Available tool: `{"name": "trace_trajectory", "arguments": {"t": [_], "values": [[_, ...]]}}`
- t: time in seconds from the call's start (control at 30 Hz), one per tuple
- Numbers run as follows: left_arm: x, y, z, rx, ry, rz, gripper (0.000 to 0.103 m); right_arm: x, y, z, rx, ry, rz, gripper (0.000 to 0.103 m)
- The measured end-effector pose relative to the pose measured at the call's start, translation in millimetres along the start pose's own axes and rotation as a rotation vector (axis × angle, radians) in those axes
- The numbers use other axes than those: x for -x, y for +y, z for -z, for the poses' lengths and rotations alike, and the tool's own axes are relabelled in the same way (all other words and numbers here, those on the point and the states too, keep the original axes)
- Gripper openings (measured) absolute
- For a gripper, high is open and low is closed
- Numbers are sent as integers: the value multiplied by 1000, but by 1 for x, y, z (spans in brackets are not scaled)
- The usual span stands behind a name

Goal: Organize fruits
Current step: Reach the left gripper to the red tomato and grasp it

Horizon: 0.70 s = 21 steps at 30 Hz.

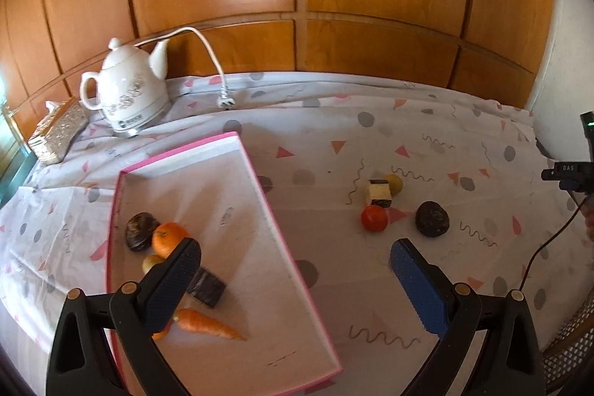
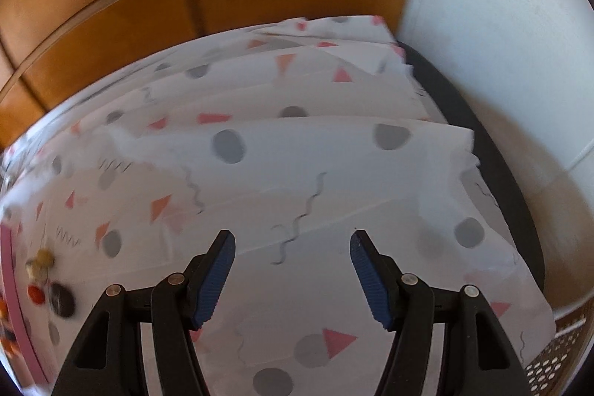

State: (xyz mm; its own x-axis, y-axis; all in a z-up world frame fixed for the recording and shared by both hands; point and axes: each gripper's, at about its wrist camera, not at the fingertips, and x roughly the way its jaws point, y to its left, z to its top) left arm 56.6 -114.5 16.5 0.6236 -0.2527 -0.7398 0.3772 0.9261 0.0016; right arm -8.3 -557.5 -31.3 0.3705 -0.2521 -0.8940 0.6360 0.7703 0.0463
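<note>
So the pink-edged tray [image 1: 208, 180] is sitting in the lower left of the left wrist view, and it's already holding an orange [image 1: 167, 237], a dark brown fruit [image 1: 140, 231], a small yellowish one [image 1: 151, 262], a carrot [image 1: 208, 323] and a dark block [image 1: 206, 286] that's half hiding behind the gripper finger. Out on the patterned tablecloth [image 1: 334, 121], right of centre, four more things are waiting close together: a red tomato-looking fruit [image 1: 374, 218], another dark brown fruit [image 1: 431, 219], a yellow one [image 1: 394, 183] and a striped cube [image 1: 378, 193], maybe cake, hard to tell. The left gripper [image 1: 295, 253] is hanging wide open over the tray edge, gripping nothing. The right gripper [image 2: 293, 244] is also spread wide open and empty, pointing at bare cloth, with the fruits blurring at its lower left edge. A white kettle [image 1: 128, 91] and tissue box [image 1: 57, 130] are sitting in the upper left.
</note>
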Motion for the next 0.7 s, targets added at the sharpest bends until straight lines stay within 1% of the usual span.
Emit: {"name": "trace_trajectory", "arguments": {"t": [0.17, 0.33, 0.4, 0.43, 0.47, 0.5, 0.63, 0.7], "values": [[-21, -18, -9, -42, 41, 53, 98, -1, -28, -6, -145, -7, 18, 65], [-48, -39, -14, -88, 98, 95, 86, -1, -59, -9, -298, -13, 30, 65], [-59, -45, -16, -99, 127, 116, 76, -3, -72, -8, -366, 1, 24, 65], [-64, -47, -16, -102, 137, 121, 74, -5, -76, -7, -386, 8, 18, 65], [-70, -50, -16, -103, 154, 130, 70, -7, -80, -7, -408, 16, 11, 65], [-77, -52, -17, -103, 170, 138, 67, -7, -82, -8, -421, 20, 6, 65], [-98, -58, -19, -92, 214, 146, 62, -5, -84, -6, -425, 6, 7, 65], [-109, -59, -20, -81, 242, 153, 55, -5, -84, -6, -425, 1, 8, 65]]}}
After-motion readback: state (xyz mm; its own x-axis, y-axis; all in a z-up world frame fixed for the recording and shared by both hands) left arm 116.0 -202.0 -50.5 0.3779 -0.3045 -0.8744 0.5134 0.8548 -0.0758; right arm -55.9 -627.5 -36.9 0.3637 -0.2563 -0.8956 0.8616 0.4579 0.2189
